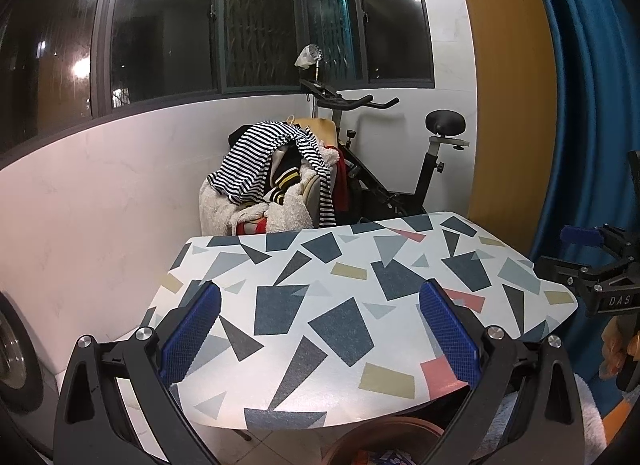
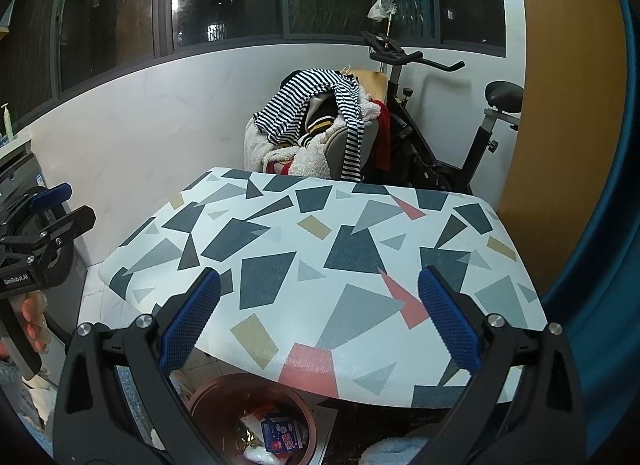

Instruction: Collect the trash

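Geometric-patterned table [image 2: 320, 249] fills both views, nothing lying on it. Left gripper [image 1: 320, 329] and right gripper [image 2: 320, 325] hover spread, holding nothing. Trash (wrappers) sits in the brown bin [image 2: 256, 389] below the table's near edge; a careless reach could tip it.

— Where's the round brown trash bin [image 2: 252, 417]?

— On the floor, tucked under the near edge of the geometric-patterned table [image 2: 320, 249], wrappers inside.

— And behind the table?

— A chair heaped with striped clothes [image 2: 316, 121], the black exercise bike [image 2: 436, 137] right of it.
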`<state>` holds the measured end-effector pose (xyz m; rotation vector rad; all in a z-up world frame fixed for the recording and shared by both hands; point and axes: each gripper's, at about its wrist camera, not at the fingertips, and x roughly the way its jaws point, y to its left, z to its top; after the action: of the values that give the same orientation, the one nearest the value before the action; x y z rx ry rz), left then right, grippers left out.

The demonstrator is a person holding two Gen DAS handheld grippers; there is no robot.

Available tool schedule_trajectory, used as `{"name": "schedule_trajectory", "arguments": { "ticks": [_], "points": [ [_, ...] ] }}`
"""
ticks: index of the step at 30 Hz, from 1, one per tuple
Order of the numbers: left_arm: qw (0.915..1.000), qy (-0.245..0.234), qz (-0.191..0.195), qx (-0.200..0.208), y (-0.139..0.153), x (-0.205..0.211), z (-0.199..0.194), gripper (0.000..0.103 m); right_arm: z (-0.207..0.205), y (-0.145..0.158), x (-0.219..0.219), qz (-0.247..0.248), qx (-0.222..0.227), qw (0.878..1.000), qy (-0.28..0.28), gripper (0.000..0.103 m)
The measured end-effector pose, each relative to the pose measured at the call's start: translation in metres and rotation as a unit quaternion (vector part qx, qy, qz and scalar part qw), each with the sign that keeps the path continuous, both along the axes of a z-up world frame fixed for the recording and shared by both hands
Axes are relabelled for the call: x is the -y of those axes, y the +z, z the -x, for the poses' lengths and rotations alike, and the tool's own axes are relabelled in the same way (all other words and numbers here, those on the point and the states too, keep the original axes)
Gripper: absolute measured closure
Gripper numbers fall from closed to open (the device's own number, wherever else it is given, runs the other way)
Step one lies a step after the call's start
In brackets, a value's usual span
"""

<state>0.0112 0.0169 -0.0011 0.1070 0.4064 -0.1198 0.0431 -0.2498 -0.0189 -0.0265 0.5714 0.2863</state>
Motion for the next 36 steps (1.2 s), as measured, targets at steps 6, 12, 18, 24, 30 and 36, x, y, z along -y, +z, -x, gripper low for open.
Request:
{"name": "schedule_trajectory", "arguments": {
  "ticks": [6,12,18,24,30,36],
  "points": [
    [1.0000,-0.001,-0.004,0.002,0.0006,0.0011,0.0016,0.006,-0.0018,-0.0003,0.0004,0.000,-0.001,1.000,-0.001,0.006],
    [1.0000,-0.001,-0.005,0.003,0.0007,0.0009,0.0020,0.006,-0.0021,-0.0002,0.0006,0.000,-0.004,1.000,-0.002,0.006],
    [1.0000,-0.001,-0.005,0.002,0.0006,0.0009,0.0017,0.006,-0.0020,-0.0005,0.0008,-0.001,-0.004,1.000,-0.003,0.006],
    [1.0000,0.000,-0.005,0.002,0.0005,0.0008,0.0017,0.006,-0.0026,-0.0004,0.0011,0.000,-0.004,1.000,-0.003,0.006],
    [1.0000,0.000,-0.005,0.002,0.0000,-0.0001,0.0017,0.006,-0.0026,-0.0003,0.0014,0.000,-0.005,1.000,-0.003,0.006],
    [1.0000,-0.002,-0.004,-0.001,-0.0005,-0.0019,0.0009,0.006,-0.0027,0.0001,0.0020,-0.001,-0.004,1.000,-0.003,0.006]
  ]
}}
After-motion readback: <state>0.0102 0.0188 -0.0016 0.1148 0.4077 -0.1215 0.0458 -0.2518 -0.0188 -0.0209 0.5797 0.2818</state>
